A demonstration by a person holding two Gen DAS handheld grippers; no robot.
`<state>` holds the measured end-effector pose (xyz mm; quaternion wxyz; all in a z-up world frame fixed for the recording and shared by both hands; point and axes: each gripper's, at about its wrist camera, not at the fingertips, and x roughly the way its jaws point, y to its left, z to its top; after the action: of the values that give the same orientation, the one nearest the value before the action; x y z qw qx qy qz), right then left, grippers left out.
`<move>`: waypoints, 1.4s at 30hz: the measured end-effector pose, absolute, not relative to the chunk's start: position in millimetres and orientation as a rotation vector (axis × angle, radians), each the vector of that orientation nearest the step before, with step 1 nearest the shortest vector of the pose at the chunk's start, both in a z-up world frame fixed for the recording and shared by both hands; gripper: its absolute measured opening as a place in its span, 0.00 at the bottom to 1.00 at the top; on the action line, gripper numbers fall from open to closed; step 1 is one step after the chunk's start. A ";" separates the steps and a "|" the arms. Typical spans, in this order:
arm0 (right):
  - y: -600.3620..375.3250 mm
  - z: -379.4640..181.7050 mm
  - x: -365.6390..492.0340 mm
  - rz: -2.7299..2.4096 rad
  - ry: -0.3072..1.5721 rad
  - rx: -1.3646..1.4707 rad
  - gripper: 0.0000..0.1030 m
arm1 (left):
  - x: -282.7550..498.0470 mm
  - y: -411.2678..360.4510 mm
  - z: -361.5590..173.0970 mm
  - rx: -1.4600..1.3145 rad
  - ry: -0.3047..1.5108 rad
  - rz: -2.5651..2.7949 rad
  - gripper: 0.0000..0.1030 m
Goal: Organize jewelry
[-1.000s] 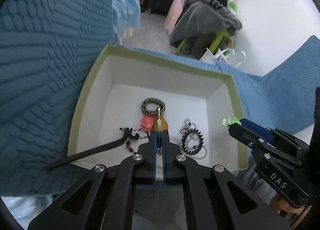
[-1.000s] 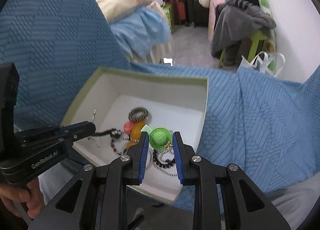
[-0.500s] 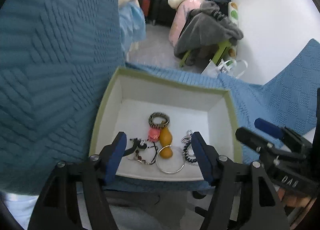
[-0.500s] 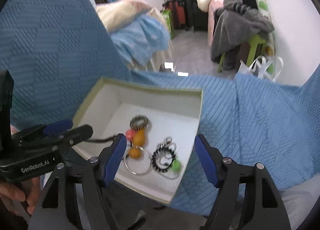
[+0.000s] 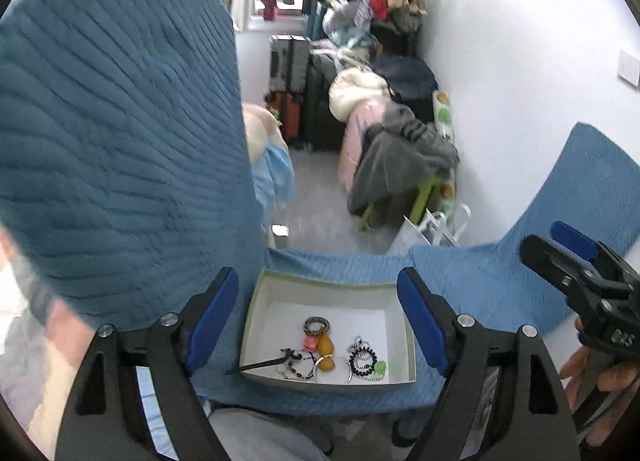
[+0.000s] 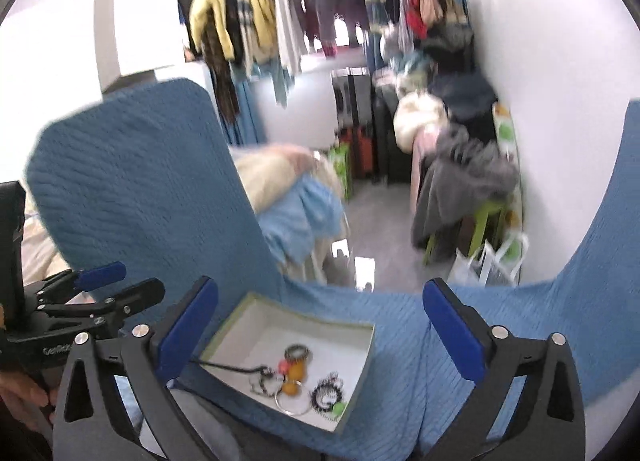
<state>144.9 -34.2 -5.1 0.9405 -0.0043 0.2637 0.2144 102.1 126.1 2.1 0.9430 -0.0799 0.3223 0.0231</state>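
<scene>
Nearest us, the left gripper [image 5: 318,321] and the right gripper [image 6: 320,325] both have their fingers spread wide, holding nothing. Beyond them at twelve o'clock, the box [image 5: 280,288] sits on the blue blanket [image 5: 472,277]. In it lie a ring [image 5: 332,369], a bead bracelet [image 5: 362,361] and, at its four o'clock, what looks like a green ornament [image 5: 380,365]. Farthest off hang clothes [image 6: 248,29].

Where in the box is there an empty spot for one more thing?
The box floor is bare along its far wall and left side, beyond the patterned ring. The near half is crowded: orange beads, beaded bracelet, green piece.
</scene>
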 end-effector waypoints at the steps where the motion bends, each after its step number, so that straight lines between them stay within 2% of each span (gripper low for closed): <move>1: -36.2 1.0 138.7 0.435 0.517 -0.012 1.00 | 99.1 125.1 6.7 -0.161 0.647 0.053 0.79; 6: -47.7 17.5 112.6 0.418 0.464 0.027 1.00 | 73.4 118.7 22.4 -0.152 0.609 0.077 0.79; 13: -58.1 5.8 81.8 0.416 0.486 0.049 1.00 | 51.7 111.8 23.4 -0.136 0.607 0.070 0.79; 27: -66.3 -67.4 51.3 0.324 0.683 0.036 1.00 | 26.9 106.9 -27.4 -0.148 0.745 0.060 0.79; 42: -69.8 -81.0 46.7 0.294 0.735 0.042 1.00 | 18.5 106.8 -37.8 -0.135 0.777 0.081 0.79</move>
<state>46.7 -69.8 -81.0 0.9224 0.0205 0.3581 0.1432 18.5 106.8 -37.8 0.9224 -0.0659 0.3785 0.0393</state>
